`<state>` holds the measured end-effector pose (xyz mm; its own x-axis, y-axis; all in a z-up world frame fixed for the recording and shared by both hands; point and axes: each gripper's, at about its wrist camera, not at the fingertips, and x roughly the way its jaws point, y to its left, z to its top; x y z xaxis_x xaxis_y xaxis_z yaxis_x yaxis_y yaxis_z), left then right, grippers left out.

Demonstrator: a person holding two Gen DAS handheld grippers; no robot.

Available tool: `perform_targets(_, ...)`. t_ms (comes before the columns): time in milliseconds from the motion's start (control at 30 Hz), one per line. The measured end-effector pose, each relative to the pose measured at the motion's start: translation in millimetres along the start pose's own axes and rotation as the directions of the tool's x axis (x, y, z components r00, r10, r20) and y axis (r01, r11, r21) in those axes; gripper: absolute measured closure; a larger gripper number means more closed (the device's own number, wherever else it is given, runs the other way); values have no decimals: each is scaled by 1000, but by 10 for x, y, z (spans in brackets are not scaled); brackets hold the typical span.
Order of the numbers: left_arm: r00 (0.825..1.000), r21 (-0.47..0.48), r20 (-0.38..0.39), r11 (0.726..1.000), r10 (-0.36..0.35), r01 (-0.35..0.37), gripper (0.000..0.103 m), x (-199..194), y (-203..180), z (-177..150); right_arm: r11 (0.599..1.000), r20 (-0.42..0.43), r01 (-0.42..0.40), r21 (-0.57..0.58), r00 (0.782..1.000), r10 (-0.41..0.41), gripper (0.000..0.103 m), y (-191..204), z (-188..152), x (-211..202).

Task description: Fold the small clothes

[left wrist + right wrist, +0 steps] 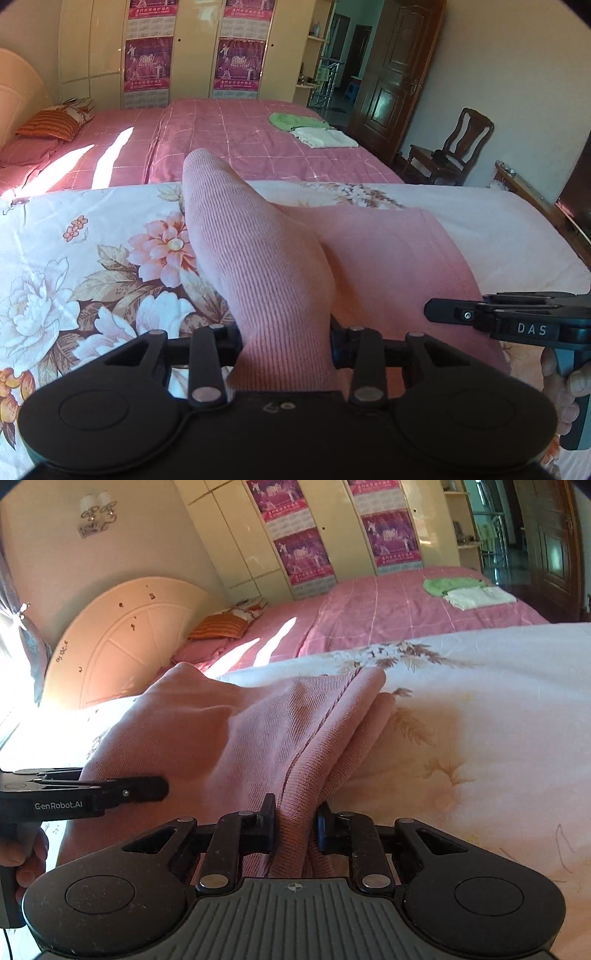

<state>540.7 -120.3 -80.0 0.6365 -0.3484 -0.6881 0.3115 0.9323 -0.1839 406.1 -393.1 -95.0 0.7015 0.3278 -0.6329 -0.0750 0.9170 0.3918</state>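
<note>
Two beds fill most of the room: the far bed (229,144) under a pink checked cover, and the near bed (74,258) spread with a cream quilt printed with big flowers. Behind them runs a pale wardrobe (99,48) with purple calendar posters (147,62) on its doors, and a dark wooden door (395,81) stands to the right with a wooden chair (454,147) near it. A rounded cream headboard (122,638) rises at the head of the far bed, with an orange striped pillow (48,125) lying close by.

On the floral quilt lies the pink ribbed garment (266,266), partly raised off the bed, its cloth pulled up in a ridge toward both tools. On the far corner of the pink bed sit a folded green garment (295,121) and a folded white garment (325,137), touching each other.

Down at the near edge, the left tool (286,343) is pinching a thick fold of the pink garment between its fingers, the cloth filling the gap. The right tool (295,829) is clamped on a bunched ribbed hem of the same garment, its fingers pressed in on the cloth from both sides. Each tool shows in the other's view, side-on and just beside the pink cloth, with a person's fingers (561,384) wrapped round the handle.
</note>
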Motion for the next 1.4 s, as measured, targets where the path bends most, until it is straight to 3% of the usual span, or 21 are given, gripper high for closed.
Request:
perform_targets(133, 1000, -1, -10, 1000, -14, 14, 67, -77, -94, -75, 999, 27, 19, -36, 999, -18, 84, 150, -20, -237)
perform_targets(233, 997, -21, -73, 999, 22, -24, 67, 107, -99, -215, 997, -62, 68, -19, 996, -69, 84, 114, -101, -97)
perform_targets(300, 997, -63, -72, 998, 16, -20, 67, 123, -31, -268, 996, -99, 85, 11, 992, -83, 84, 51, -179, -3)
perform_targets(400, 999, -61, -54, 998, 6, -9, 67, 61, -18, -250, 996, -75, 79, 52, 994, -75, 84, 36, -184, -42)
perform_targets(533, 1000, -12, 4, 1000, -21, 21, 68, -99, -38, -239, 998, 6, 70, 2, 998, -70, 84, 270, -116, -225)
perform_targets(700, 997, -23, 44, 998, -58, 59, 68, -344, 175, -226, 992, 49, 109, -58, 993, -106, 84, 693, -24, -330)
perform_targets(1000, 996, -38, 87, 999, 0, 3, 68, -1060, 1168, -271, 990, 65, 64, -125, 996, -56, 84, 1833, -43, 74)
perform_targets(1400, 990, -135, 49, 983, 132, -124, 68, -1825, 2737, -680, 983, -20, -104, -152, 995, 102, 84, 3346, -284, 1242)
